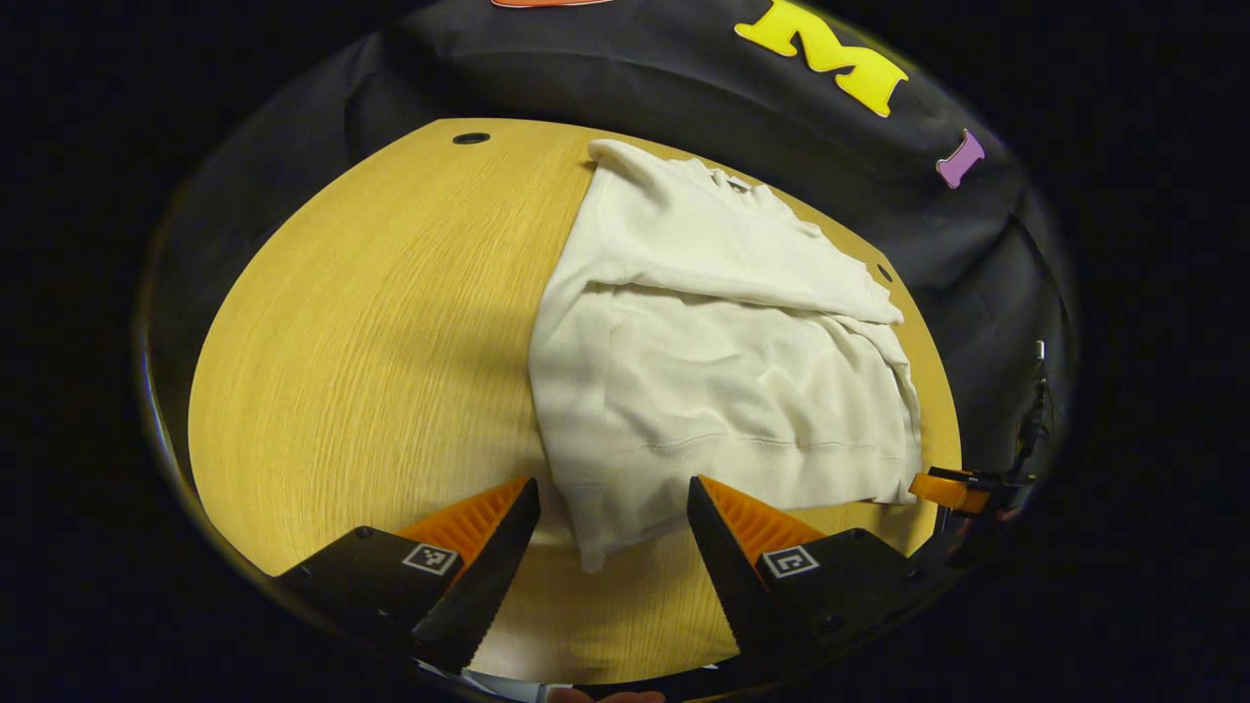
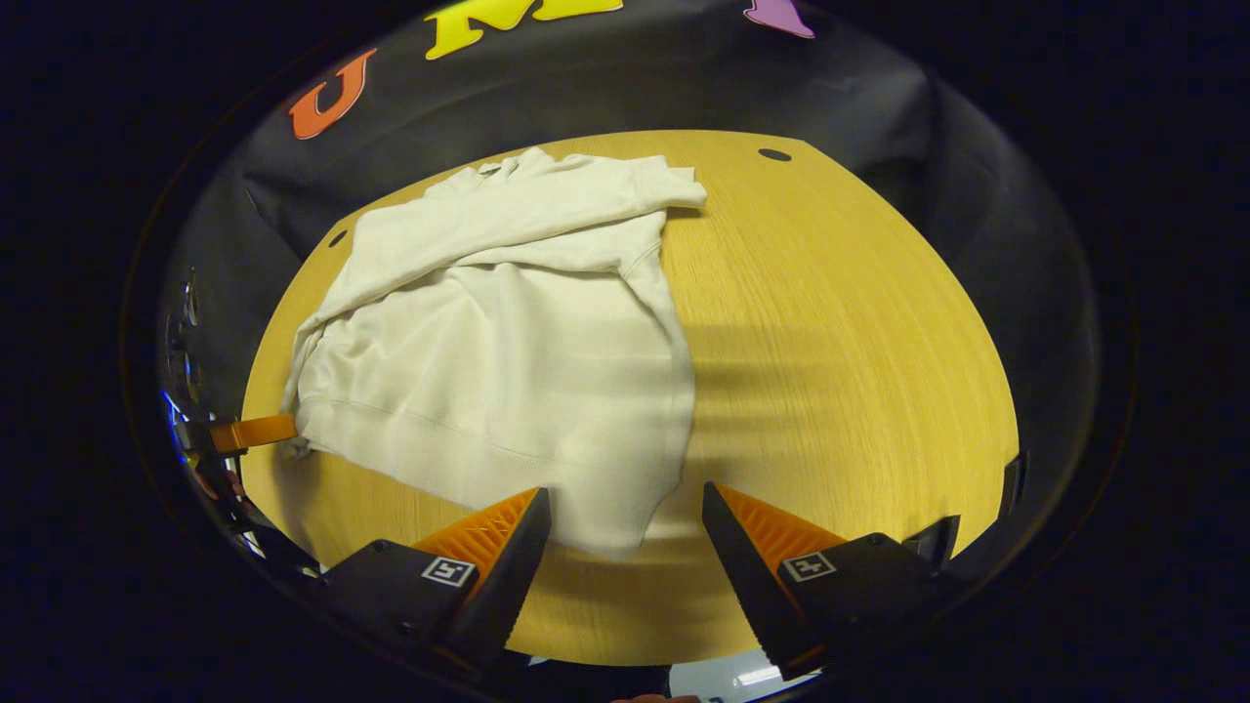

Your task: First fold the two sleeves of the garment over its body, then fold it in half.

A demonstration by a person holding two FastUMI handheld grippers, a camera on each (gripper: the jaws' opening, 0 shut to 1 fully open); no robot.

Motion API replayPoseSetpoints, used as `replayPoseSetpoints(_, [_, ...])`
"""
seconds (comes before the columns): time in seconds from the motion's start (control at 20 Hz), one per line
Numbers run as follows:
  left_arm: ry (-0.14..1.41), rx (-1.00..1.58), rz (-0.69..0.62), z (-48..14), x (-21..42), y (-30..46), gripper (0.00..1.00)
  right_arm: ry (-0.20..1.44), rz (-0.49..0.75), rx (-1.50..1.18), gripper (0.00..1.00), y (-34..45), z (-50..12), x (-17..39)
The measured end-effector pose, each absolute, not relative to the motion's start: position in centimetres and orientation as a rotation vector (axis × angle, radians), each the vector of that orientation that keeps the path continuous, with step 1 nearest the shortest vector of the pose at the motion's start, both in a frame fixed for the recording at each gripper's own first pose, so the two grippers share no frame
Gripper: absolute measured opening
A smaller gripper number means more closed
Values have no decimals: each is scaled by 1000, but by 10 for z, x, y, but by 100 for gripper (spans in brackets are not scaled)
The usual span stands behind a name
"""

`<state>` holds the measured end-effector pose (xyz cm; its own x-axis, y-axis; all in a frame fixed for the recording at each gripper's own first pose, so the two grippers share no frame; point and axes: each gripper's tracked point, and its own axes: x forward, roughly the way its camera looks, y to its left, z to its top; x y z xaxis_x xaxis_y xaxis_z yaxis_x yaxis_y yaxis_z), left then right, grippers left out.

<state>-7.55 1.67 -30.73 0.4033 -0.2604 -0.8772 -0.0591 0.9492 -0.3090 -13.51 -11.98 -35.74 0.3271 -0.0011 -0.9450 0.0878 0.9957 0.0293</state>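
The garment [image 1: 723,371] lies on the table [image 1: 391,332] (sleeves folded over its body). Left gripper [image 1: 612,508] and right gripper [image 2: 625,517] hover wide apart at its near corners, holding nothing.

Wooden table [image 1: 371,322], small dark holes [image 1: 471,138] near far edge

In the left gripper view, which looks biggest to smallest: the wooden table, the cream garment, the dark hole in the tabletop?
1. Round light wooden table
2. Cream fabric garment, lying on it
3. Small dark hole near the table's far edge, by far the smallest
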Motion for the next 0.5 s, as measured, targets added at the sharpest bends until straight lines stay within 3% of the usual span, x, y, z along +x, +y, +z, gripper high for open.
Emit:
replayPoseSetpoints(0.2, [1175,-267,-122,-310,-74,22,90,1252,-75,56,98,-114,-370,-134])
replayPoseSetpoints(0.35, [1180,-248,-96,-311,-76,25,72,1247,-85,48,96,-114,-369,-133])
replayPoseSetpoints(0.4, [1186,-230,-92,-312,-78,25,80,1238,-91,58,93,-116,-370,-129])
replayPoseSetpoints(0.45, [1196,-180,-79,-315,-77,31,71,1231,-101,72,85,-117,-370,-128])
replayPoseSetpoints(0.5, [1197,-141,-78,-315,-78,37,69,1227,-111,86,77,-118,-371,-126])
